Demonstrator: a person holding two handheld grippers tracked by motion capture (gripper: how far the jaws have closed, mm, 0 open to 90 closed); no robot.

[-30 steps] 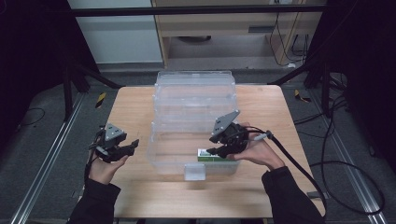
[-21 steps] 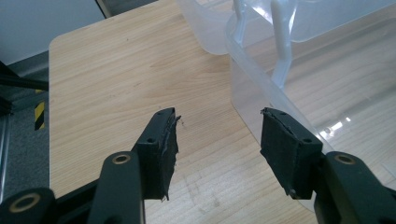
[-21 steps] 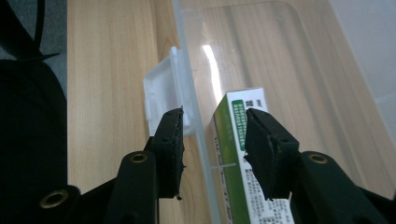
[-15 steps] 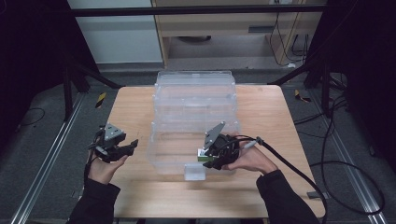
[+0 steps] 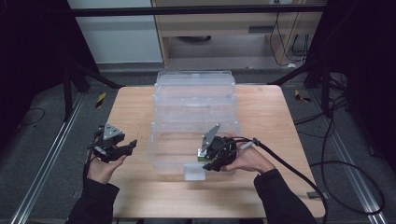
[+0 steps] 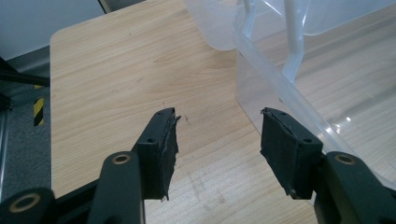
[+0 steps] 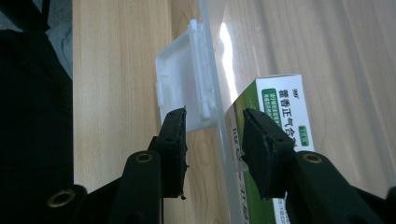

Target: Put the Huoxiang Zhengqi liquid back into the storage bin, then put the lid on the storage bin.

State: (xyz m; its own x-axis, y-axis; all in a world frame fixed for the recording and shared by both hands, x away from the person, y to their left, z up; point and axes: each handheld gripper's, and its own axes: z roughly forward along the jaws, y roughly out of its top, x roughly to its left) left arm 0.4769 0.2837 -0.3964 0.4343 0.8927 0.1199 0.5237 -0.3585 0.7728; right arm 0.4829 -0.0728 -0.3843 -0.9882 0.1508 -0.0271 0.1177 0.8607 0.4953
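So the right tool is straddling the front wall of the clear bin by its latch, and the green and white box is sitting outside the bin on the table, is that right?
Not quite. The right tool does straddle the clear bin wall by the latch, but the green and white box lies inside the bin, as the right gripper view shows.

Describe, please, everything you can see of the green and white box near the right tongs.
The green and white box is a small carton, cardboard by its look, with a green panel and printed characters. It lies inside the clear plastic bin, close against the near wall by the white latch. The right tongs are open and straddle that wall, one jaw outside by the latch, the other over the box; contact cannot be told.
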